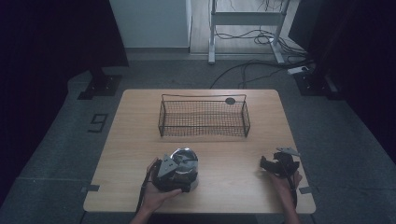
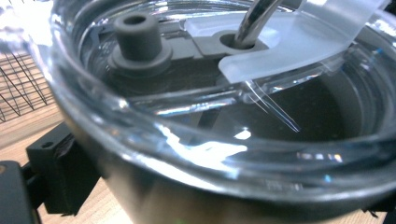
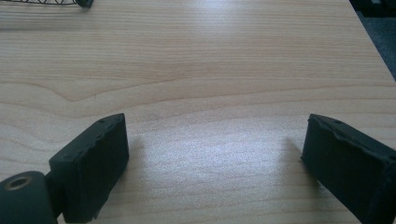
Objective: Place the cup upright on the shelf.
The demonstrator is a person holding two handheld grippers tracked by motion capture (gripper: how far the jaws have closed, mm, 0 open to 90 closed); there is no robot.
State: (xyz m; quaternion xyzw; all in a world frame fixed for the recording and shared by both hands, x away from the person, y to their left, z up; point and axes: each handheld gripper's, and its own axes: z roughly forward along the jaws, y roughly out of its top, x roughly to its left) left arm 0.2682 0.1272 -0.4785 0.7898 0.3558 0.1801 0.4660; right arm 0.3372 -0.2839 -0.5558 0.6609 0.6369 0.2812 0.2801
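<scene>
A shiny metal tumbler [image 1: 187, 159] with a clear lid [image 2: 224, 140] stands on the wooden table [image 1: 233, 154] near its front edge, left of centre. My left gripper [image 1: 180, 175] is shut on the tumbler's body. One black pad [image 2: 60, 172] presses the tumbler's side in the left gripper view. The lid carries a grey stopper [image 2: 137, 39] and a frosted slider [image 2: 289, 42]. At the front right, my right gripper [image 1: 267, 164] is open, low over bare wood. Its gap [image 3: 215, 158] holds nothing.
A black wire basket [image 1: 204, 116] stands at the table's middle back, with a small dark round thing [image 1: 229, 100] at its far right corner. Bare wood lies between the basket and both grippers. Beyond the table are stands and cables [image 1: 261, 51] on the floor.
</scene>
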